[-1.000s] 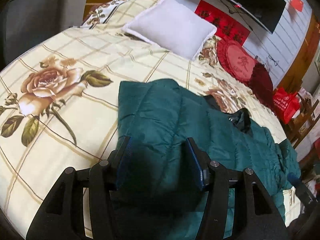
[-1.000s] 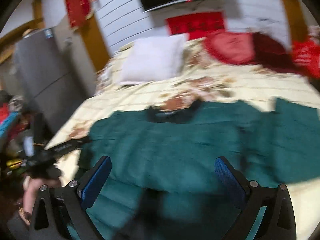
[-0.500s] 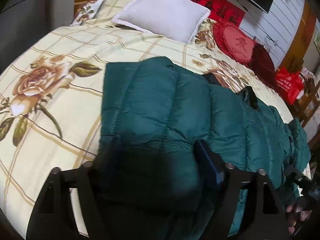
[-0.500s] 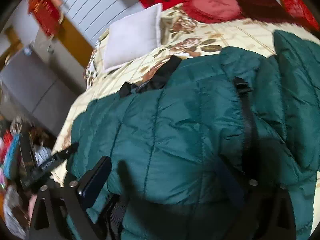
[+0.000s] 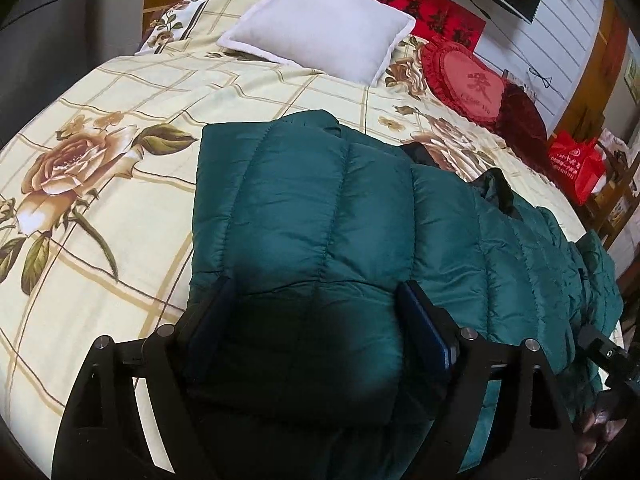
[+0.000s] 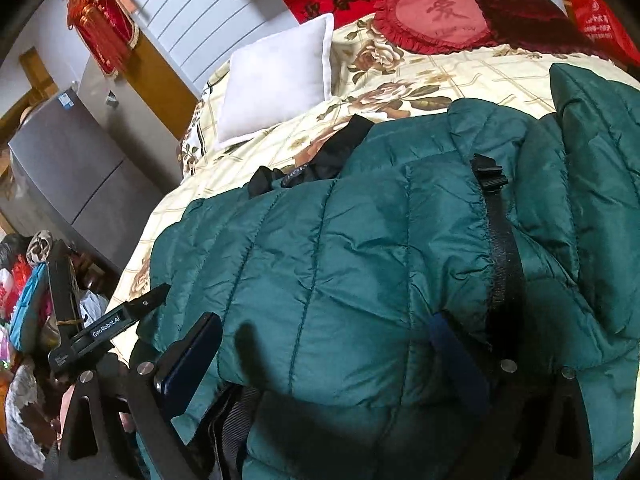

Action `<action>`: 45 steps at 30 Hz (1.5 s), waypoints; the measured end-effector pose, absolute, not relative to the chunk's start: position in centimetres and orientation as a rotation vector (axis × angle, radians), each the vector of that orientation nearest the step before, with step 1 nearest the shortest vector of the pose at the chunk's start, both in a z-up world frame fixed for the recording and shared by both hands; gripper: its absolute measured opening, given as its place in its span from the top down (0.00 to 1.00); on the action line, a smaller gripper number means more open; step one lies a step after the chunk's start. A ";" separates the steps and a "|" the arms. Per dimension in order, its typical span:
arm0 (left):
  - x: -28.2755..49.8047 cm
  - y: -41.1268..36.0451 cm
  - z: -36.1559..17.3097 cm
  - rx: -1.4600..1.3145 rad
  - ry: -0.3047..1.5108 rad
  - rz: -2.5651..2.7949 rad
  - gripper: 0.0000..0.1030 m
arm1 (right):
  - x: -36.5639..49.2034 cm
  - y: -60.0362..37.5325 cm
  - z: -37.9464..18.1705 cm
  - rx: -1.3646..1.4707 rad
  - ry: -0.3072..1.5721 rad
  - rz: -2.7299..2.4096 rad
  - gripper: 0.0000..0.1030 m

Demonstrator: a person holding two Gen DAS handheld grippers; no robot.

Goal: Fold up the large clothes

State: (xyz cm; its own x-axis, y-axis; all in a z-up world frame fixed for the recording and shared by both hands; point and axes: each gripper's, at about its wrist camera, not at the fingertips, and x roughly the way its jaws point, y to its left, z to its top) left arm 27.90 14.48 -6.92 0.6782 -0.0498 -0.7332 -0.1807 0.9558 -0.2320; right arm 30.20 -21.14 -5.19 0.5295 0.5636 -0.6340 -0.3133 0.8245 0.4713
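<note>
A dark green quilted down jacket lies across the floral bedspread, black collar lining toward the pillows. One side is folded over the body, showing a black zip band. My left gripper sits low over the near folded edge. Its jaws are opening, and puffy fabric bulges between them without being pinched. My right gripper stands wide open over the jacket's other half, with the fabric swelling up between its blue pads. Each gripper shows at the edge of the other's view.
A white pillow and a red heart cushion lie at the bed's head, with a dark red cushion beside them. A grey cabinet and clutter stand off the left bedside. A red bag sits on the right.
My left jaws have spread from a narrow hold on the jacket edge to wide apart. My right gripper has dropped and rolled, so the jacket now fills its view.
</note>
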 end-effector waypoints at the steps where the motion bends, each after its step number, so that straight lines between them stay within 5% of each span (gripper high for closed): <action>1: 27.9 14.5 -6.9 -0.298 0.824 0.075 0.19 | 30.2 -21.1 -5.2 0.315 0.866 0.533 0.00; 11: 26.3 14.7 -3.9 -0.231 0.722 0.212 0.19 | 28.5 -20.5 -1.6 0.236 0.782 0.513 0.01; 21: 27.6 16.4 -7.4 -0.383 0.895 0.176 0.19 | 29.9 -19.8 -4.5 0.211 0.934 0.502 0.00; 30: 24.9 14.5 -3.7 -0.248 0.743 0.222 0.19 | 28.5 -21.4 -0.8 0.236 0.798 0.445 0.01; 38: 18.4 11.6 -3.2 -0.182 0.789 0.146 0.19 | 24.4 -27.9 0.7 0.099 0.736 0.125 0.01; 45: 17.6 7.3 -4.2 -0.052 0.783 0.106 0.19 | 25.2 -44.1 0.7 0.174 0.778 -0.159 0.01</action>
